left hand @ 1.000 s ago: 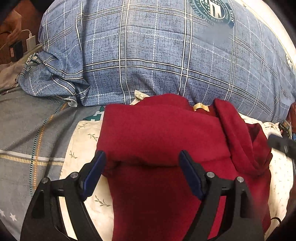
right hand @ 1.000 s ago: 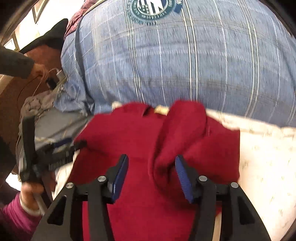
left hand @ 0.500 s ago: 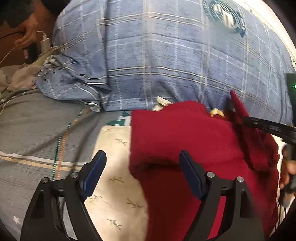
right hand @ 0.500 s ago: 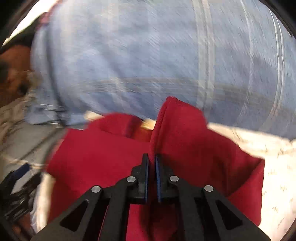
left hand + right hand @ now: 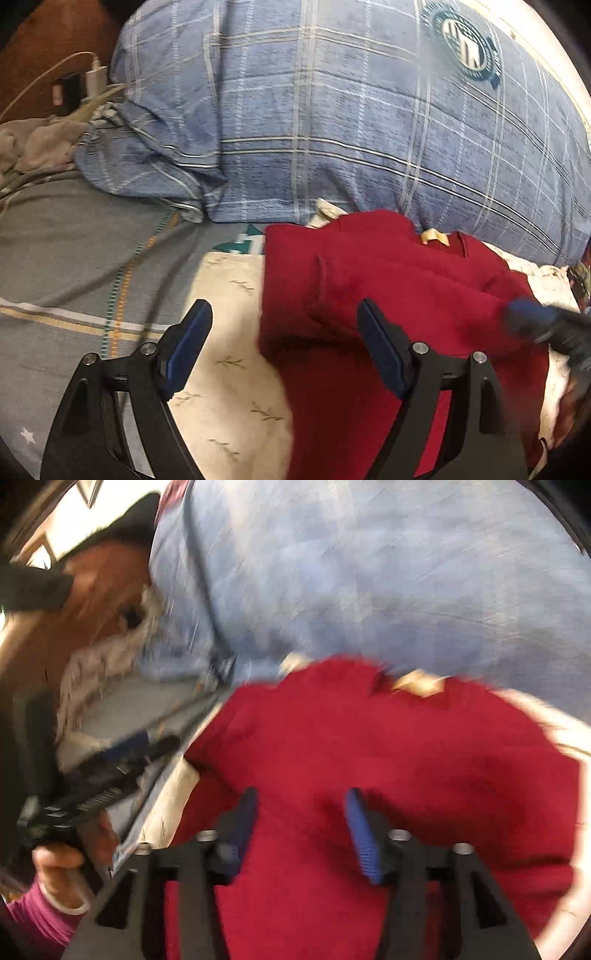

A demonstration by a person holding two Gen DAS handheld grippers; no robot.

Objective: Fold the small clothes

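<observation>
Garment: red top (image 5: 399, 295), partly folded, at 3 o'clock on cream cloth (image 5: 229, 354).
Left gripper (image 5: 284, 332): fingers wide, straddling its edge to grab.
Right gripper (image 5: 299, 823): fingers wide, empty, above the fold.

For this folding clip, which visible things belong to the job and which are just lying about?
Job: dark red fleece garment; left gripper; right gripper.
Lying about: blue plaid duvet; cream leaf-print cloth; grey striped bedsheet; white charger plug.
</observation>
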